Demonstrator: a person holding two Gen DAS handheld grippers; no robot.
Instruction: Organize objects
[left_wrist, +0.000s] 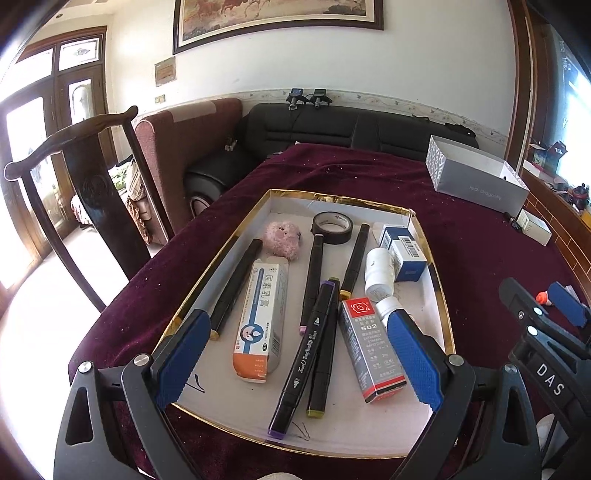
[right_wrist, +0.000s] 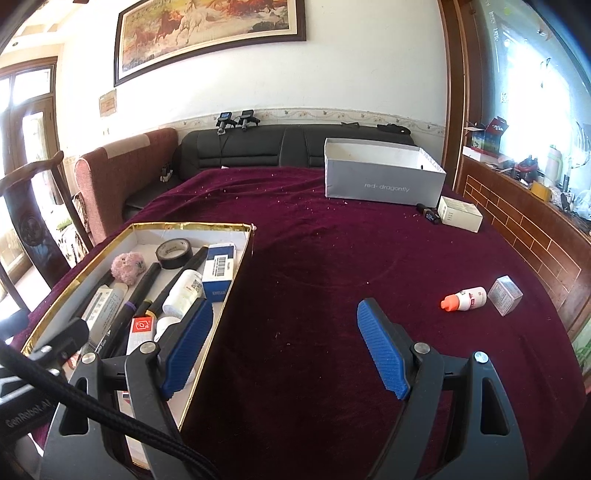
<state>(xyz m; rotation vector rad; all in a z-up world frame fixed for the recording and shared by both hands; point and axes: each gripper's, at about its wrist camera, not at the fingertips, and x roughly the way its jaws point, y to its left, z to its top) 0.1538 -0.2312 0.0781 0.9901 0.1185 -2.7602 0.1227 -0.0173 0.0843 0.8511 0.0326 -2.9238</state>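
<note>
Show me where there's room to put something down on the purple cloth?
The widest bare cloth lies between the gold-edged tray, the grey shoebox and the orange-capped bottle. The right claw hangs open over its near part. Inside the tray, markers and boxes crowd it.
</note>
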